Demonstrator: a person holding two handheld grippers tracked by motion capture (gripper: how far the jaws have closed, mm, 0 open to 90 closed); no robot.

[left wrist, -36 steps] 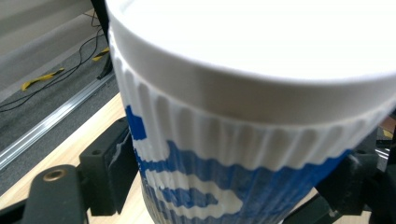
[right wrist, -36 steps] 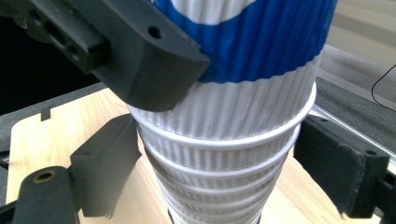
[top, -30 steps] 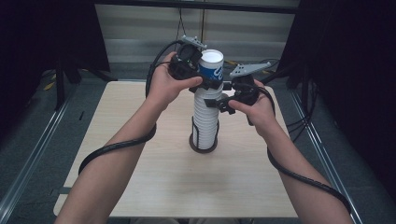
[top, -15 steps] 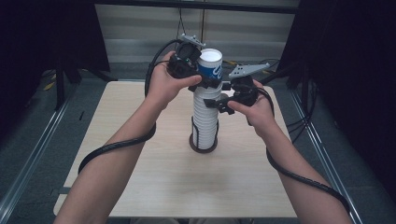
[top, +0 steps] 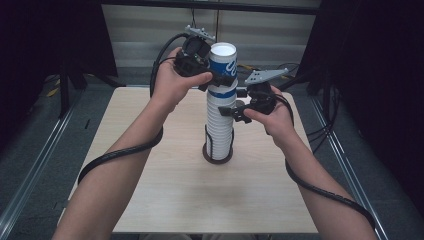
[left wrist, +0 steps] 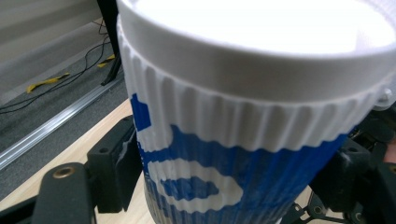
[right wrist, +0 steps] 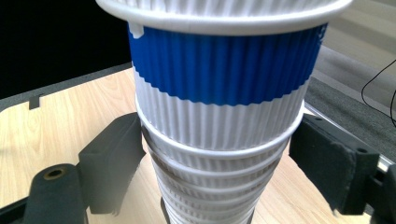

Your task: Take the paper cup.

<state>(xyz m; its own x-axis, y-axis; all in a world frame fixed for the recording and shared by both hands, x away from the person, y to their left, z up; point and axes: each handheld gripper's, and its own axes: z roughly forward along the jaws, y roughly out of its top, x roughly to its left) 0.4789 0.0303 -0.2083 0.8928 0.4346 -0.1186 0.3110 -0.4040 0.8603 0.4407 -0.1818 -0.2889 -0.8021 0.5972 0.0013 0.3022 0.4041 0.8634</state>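
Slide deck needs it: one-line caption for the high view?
Left tool grips the top blue-and-white cup of a tall cup stack; right tool, jaws just closing, brackets the stack lower down.

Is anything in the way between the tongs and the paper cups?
Nothing visible. The left tongs are already shut on the top cup, and the right tongs straddle the stack of cups just below it.

Bare forearms; black gripper [top: 226, 80] bodies, corrugated cables [top: 120, 155]
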